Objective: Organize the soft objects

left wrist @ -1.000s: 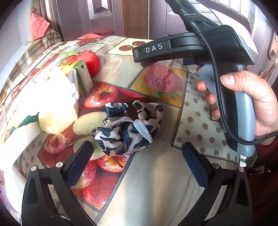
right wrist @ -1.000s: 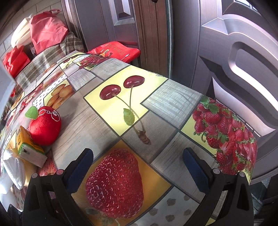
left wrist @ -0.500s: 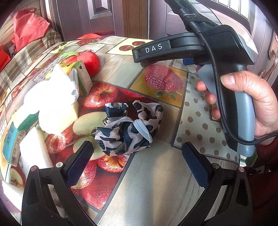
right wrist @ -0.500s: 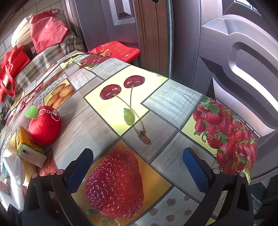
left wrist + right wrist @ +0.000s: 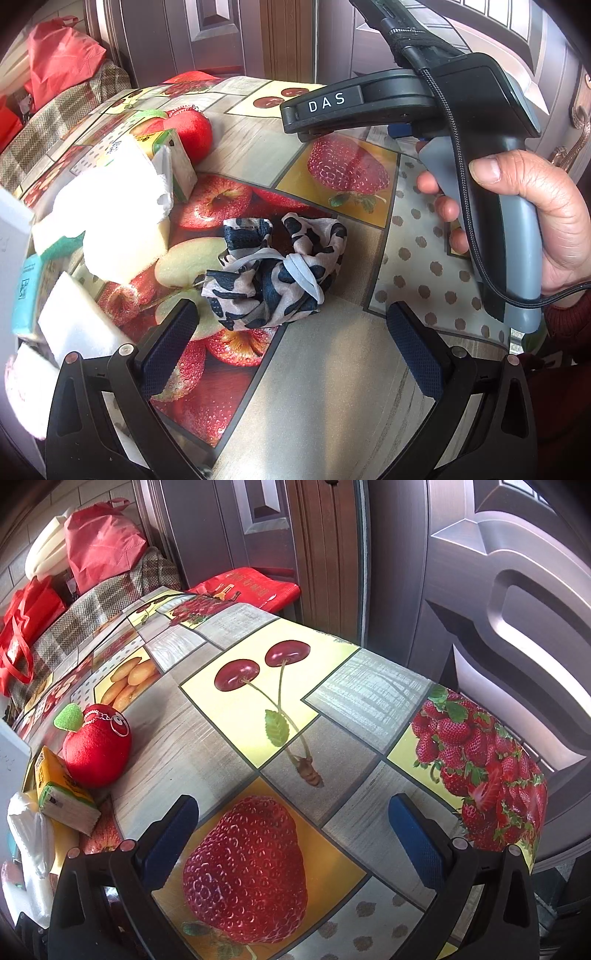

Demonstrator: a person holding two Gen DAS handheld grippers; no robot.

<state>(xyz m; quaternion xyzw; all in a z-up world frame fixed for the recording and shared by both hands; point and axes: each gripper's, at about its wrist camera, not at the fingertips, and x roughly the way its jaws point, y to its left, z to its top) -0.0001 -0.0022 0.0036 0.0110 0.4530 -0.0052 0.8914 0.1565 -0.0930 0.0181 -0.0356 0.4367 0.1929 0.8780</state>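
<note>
Surface: your table (image 5: 207, 738) wears a fruit-print oilcloth; dark panelled doors (image 5: 498, 590) and red bags (image 5: 99, 546) stand behind.

Soft goods: patterned scarf (image 5: 280, 273), bunched, just ahead of your left gripper (image 5: 291, 339), whose fingers are spread and empty. Plush apple (image 5: 98, 749) touching a tissue pack (image 5: 62, 794).

Left view only: your hand (image 5: 546, 221) holding the right gripper (image 5: 291, 834), its fingers apart, holding nothing.
</note>
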